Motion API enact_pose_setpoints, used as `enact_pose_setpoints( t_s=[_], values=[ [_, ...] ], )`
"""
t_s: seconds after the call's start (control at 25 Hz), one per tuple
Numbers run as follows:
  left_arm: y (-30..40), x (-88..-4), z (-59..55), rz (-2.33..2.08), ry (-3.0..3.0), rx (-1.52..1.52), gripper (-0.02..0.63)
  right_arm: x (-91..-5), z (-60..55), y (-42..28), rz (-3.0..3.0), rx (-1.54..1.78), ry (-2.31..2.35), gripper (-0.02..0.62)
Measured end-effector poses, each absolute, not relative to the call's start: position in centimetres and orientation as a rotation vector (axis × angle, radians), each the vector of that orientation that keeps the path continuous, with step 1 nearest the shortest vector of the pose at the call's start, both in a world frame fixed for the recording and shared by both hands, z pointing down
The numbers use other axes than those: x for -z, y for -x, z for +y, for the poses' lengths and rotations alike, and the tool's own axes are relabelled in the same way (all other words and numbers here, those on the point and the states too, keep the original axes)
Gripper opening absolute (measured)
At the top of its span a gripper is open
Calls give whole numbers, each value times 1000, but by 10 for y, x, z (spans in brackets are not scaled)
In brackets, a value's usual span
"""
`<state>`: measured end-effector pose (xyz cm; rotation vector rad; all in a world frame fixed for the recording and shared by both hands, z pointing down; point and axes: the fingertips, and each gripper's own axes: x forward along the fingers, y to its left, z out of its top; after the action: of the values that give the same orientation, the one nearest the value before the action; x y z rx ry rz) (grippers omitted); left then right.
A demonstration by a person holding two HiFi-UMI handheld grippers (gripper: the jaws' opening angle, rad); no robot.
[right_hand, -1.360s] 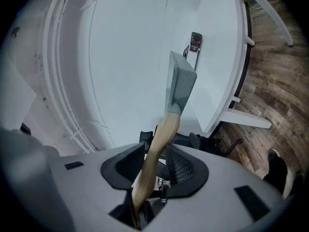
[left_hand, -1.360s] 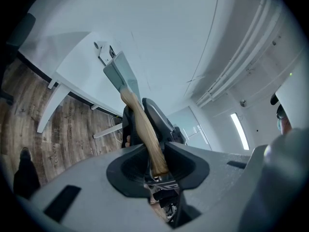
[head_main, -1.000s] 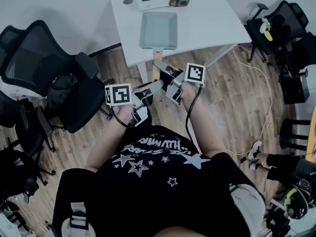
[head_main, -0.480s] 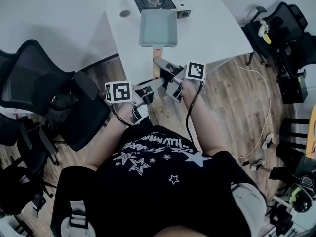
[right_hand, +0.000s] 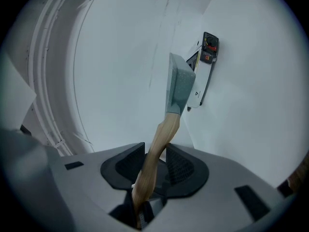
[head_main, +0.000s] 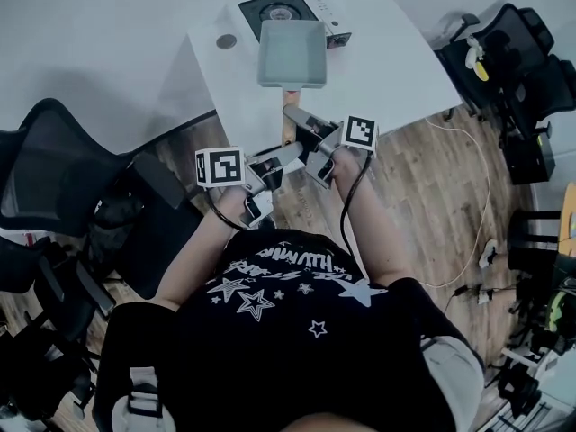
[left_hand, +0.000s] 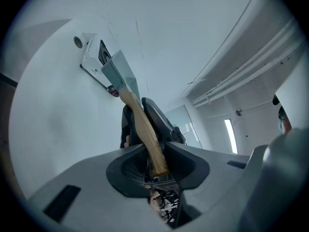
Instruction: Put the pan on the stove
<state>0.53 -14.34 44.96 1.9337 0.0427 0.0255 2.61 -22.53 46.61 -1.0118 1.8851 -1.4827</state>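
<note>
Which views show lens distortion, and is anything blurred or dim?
Head view: dim and bluish, yet the pan is sharp, with little distortion. Left gripper view: strong fisheye with black corners, handle sharp, straight lines bend. Right gripper view: same fisheye, even light, no glare.

The head camera is looking steeply down from above the person, taking in the left gripper (head_main: 284, 156), right gripper (head_main: 297, 120) and white table (head_main: 396, 70) from afar. Each gripper camera is sitting close behind its own jaws, facing along them. All three are sharing the pan (head_main: 292, 52) and stove (head_main: 279, 9).
</note>
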Motion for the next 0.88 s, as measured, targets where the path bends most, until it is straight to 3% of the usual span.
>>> enact_pose_setpoints(
  t_s=[0.52, 0.88],
  values=[
    [-6, -456, -159, 55, -1912, -17, 109, -475, -241, -29, 1877, 1503, 1041, 138],
    [-44, -455, -192, -33, -1925, 26, 110, -473, -275, -59, 1940, 1544, 958, 138]
  ],
)
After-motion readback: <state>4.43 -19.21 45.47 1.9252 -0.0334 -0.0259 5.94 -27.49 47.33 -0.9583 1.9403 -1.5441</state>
